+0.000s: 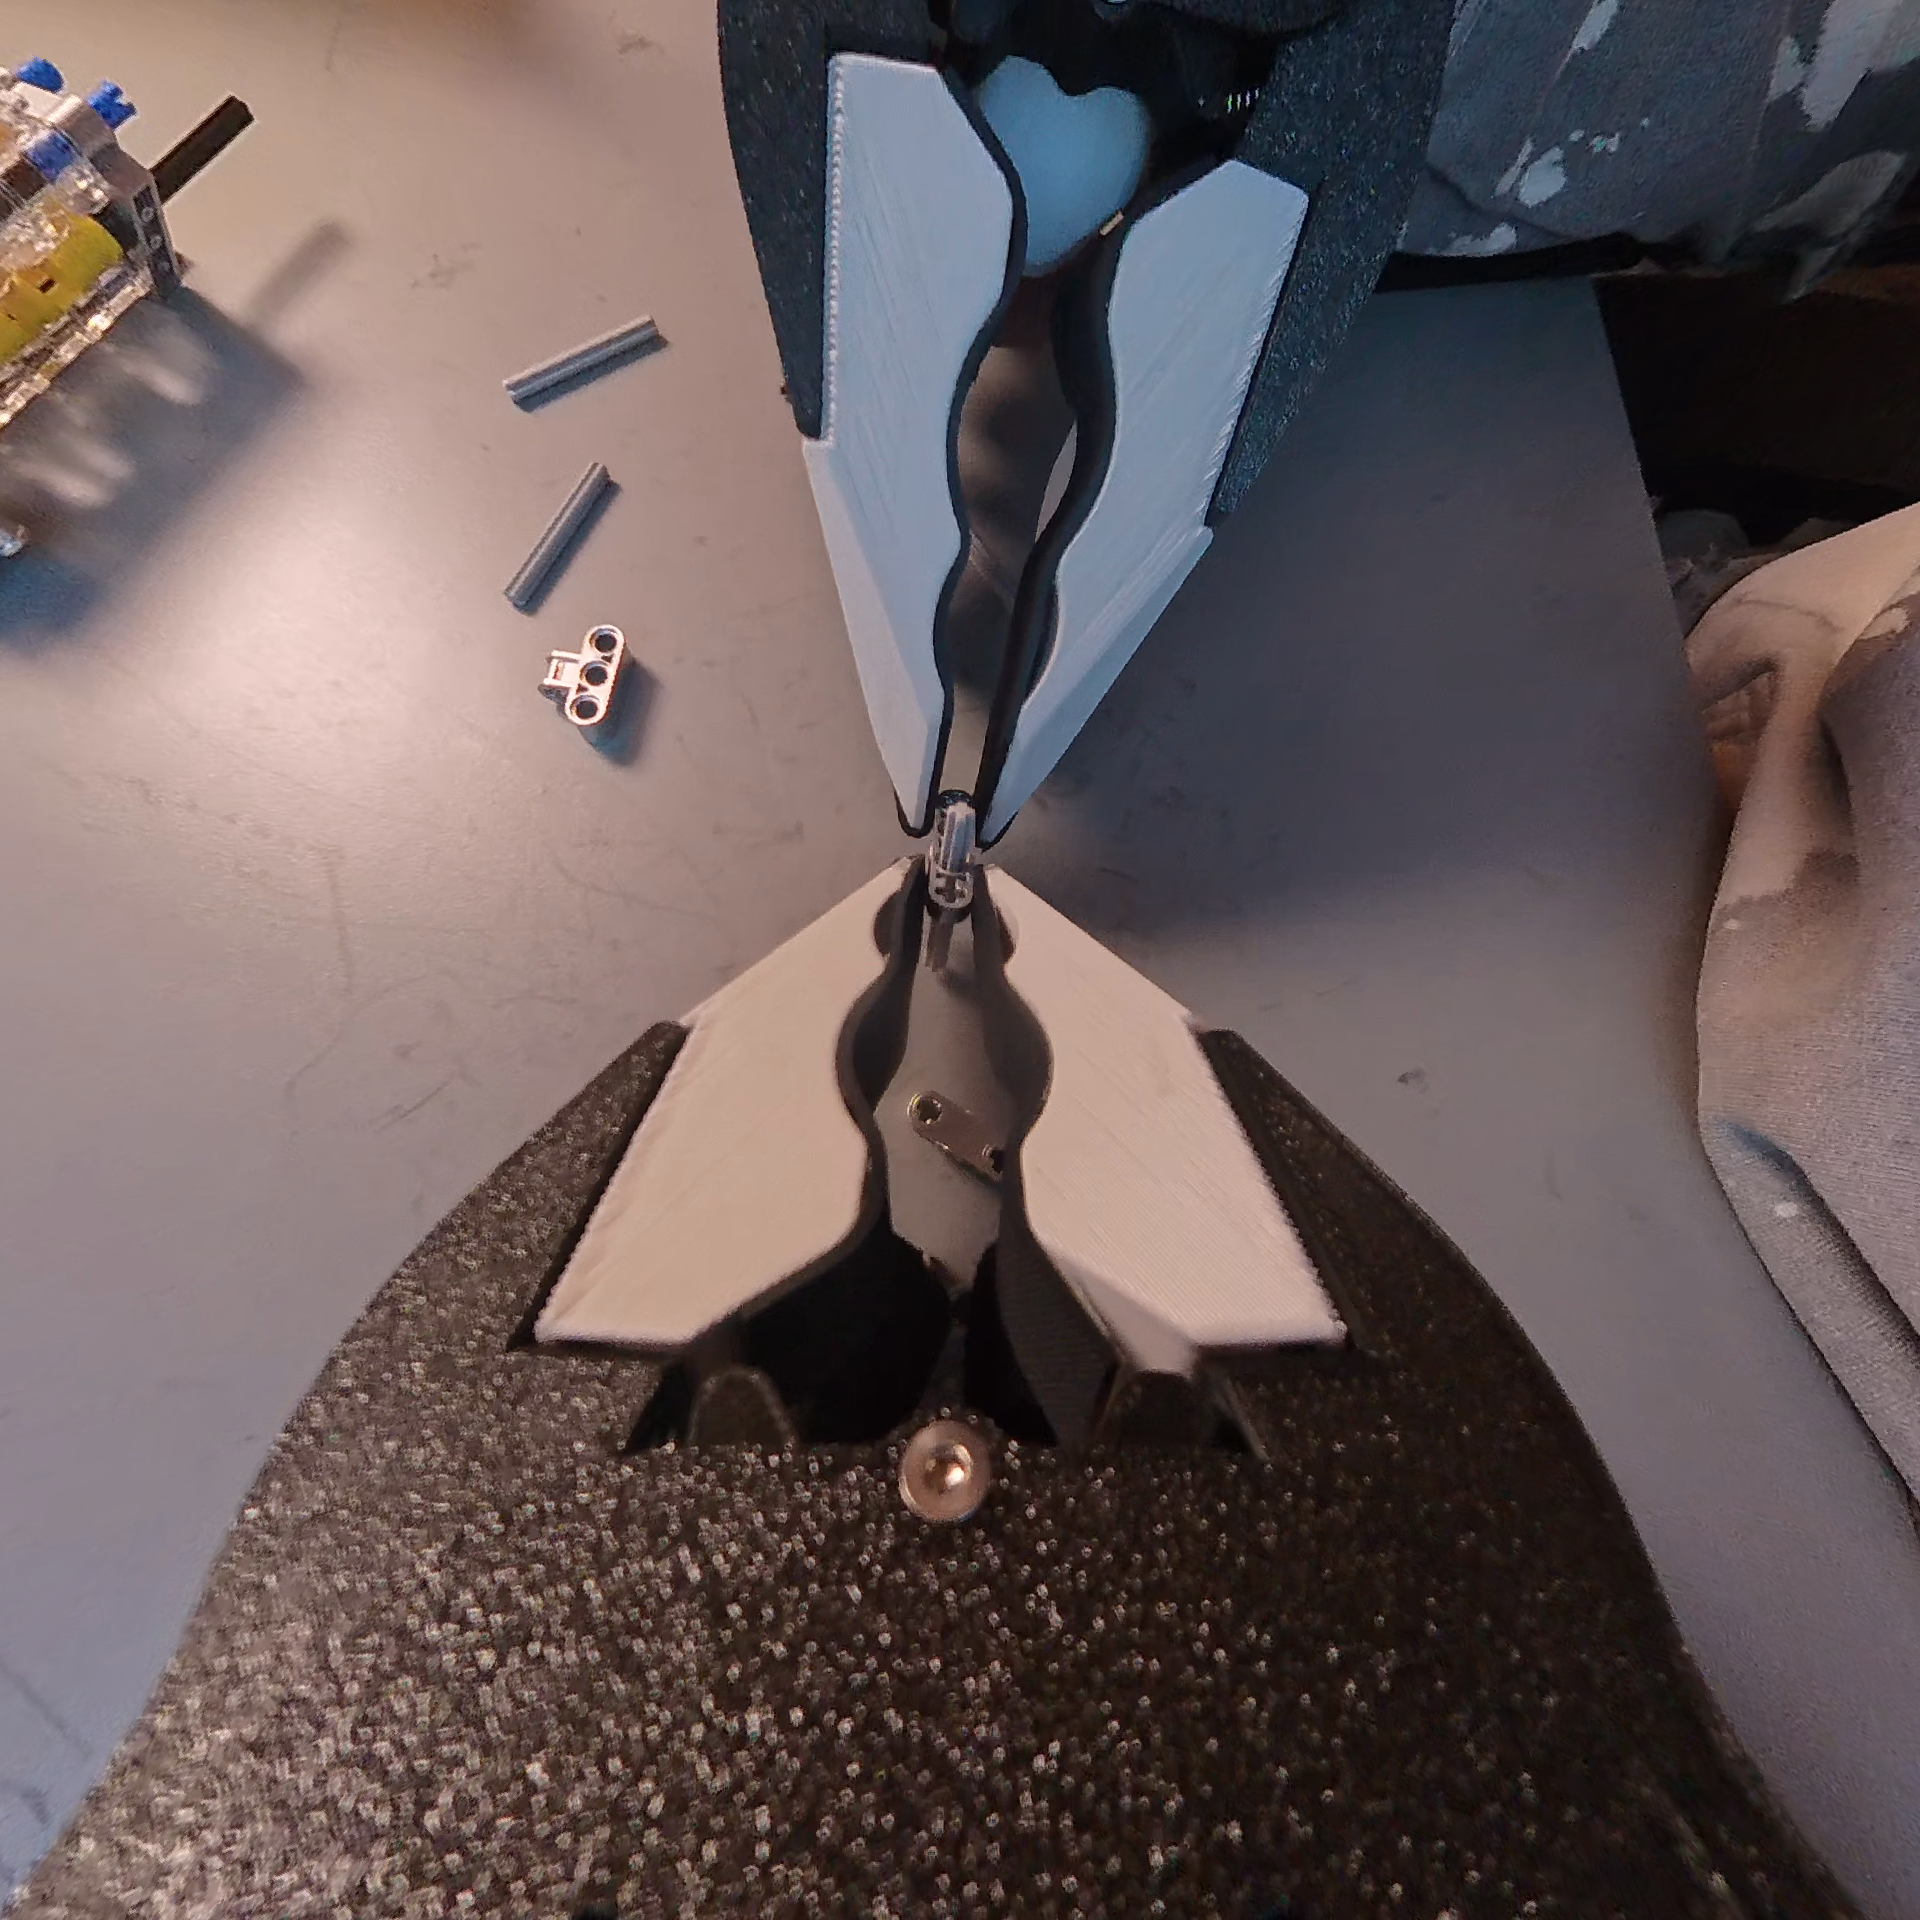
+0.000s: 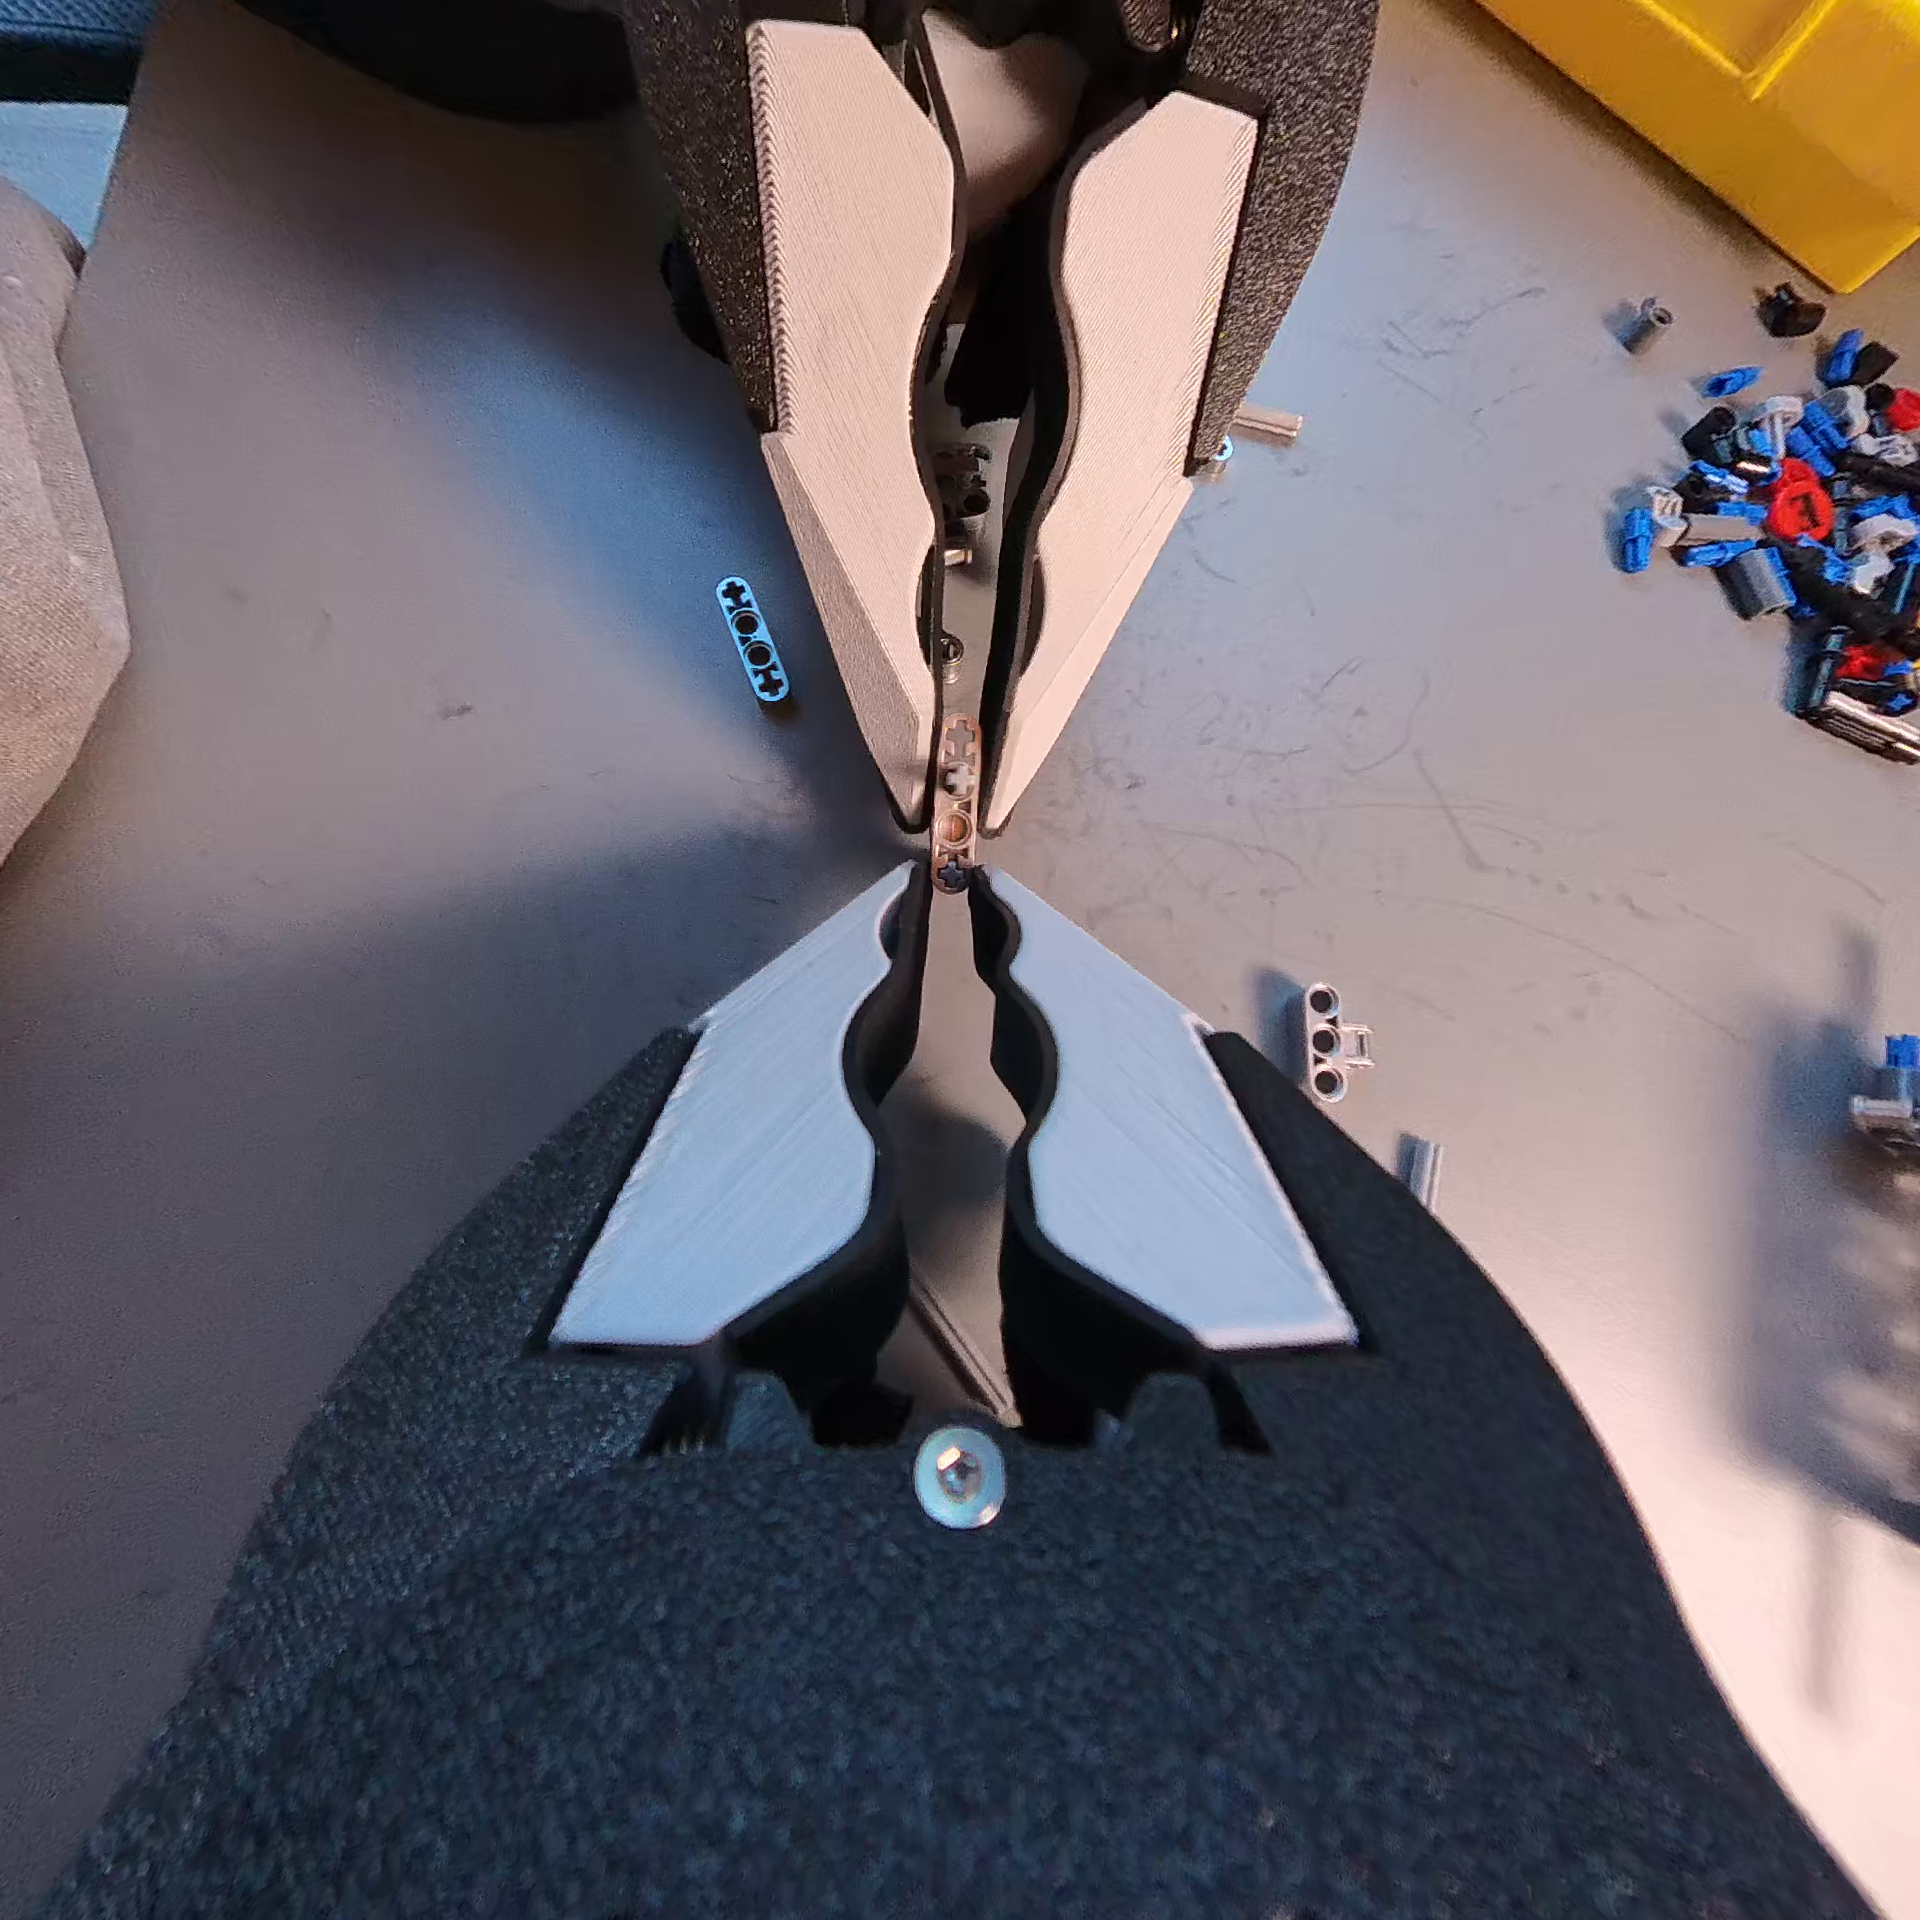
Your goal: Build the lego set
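A thin grey holed beam is held in the air between both grippers, which meet tip to tip above the grey table. My right gripper is shut on its near end. My left gripper comes in from the far side and is shut on the rest of it. In the left wrist view the beam shows edge on between my left gripper and my right gripper.
A second thin beam lies on the table. Two grey axles, a three-hole connector and a part-built clear and yellow model lie to the left. A pile of blue, red and black parts and a yellow bin are at the right. My left and right fingertips are right by each other.
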